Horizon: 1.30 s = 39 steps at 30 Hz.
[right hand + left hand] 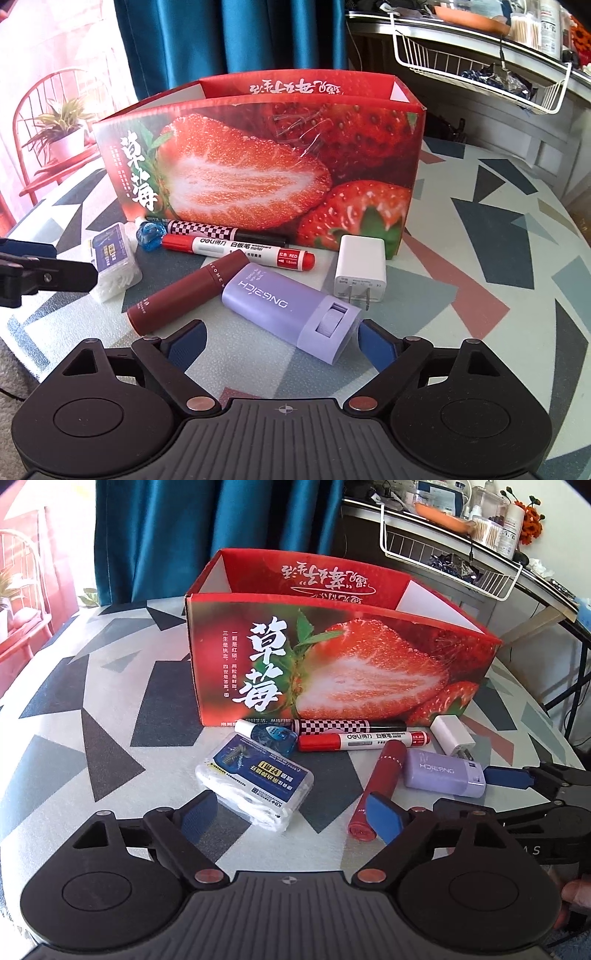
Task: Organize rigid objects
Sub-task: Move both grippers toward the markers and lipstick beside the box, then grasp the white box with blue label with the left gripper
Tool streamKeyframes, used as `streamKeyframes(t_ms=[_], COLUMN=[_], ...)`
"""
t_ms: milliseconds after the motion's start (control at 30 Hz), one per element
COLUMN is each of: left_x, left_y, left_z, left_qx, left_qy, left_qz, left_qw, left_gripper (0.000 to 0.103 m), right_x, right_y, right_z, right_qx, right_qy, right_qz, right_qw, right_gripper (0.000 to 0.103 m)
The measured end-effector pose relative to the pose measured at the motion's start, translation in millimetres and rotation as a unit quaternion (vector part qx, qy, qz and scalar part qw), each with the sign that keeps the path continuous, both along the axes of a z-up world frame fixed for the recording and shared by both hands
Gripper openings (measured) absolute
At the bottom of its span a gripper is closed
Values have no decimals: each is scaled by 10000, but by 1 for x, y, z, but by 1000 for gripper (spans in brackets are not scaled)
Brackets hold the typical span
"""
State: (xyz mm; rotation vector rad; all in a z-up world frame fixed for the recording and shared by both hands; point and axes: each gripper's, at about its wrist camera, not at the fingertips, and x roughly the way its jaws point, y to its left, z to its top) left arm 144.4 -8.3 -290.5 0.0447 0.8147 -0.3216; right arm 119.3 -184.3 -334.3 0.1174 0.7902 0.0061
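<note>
While the two hand-held tools hover low over the patterned table (517, 258), seven small items lie in a loose cluster just in front of the strawberry box (332, 653). Two markers lie side by side along the box's front wall: one checkered marker (207, 229) touching the box base, and one red whiteboard marker (240, 248) just before it, its red cap toward the right in the right wrist view. One dark red tube (184, 291) runs diagonally, its flat end toward the cameras. One lilac case (291, 314) lies beside the tube, slanting the other way, its slotted end nearest the right gripper (280, 339). One white charger (360, 273) stands with its two prongs pointing at the viewer. One small blue bottle (273, 738) lies at the markers' left end, and one floss pick box (255, 771) sits near the left gripper (291, 812).

Nothing can be seen inside the open-topped strawberry box from these angles.

Both grippers are spread apart; the left one's fingers flank the floss pick box's near corner, the right one's the lilac case's end, neither visibly pressing.
</note>
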Motion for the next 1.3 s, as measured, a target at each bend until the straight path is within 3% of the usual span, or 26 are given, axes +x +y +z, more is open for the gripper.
streamKeyframes(t_ms=[367,667,800,967,1133,1300], left_x=[35,64,71,81,90,87], left_y=[48,67,72,75,72,67], left_z=[10,6,0,-4,-15,-22], left_qx=[-449,-458,-546,-654,-917,-938], left_qy=[95,214,321,420,707,840], left_qz=[650,81,-86,-198,-433,-639], left_qw=[9968,9987,9980,9968,9923,9900], left_gripper=[79,72,58,57,57,51], right_x=[-1,17,32,50,58,62], right_y=[7,43,65,96,121,120], right_z=[13,21,25,27,13,5], right_qx=[67,-55,-96,-69,-180,-193], right_qy=[-250,-199,-197,-176,64,222], right_qz=[257,889,1236,1791,2209,2133], right_qw=[9993,9958,9921,9836,9751,9766], right_gripper=[80,78,77,76,62,56])
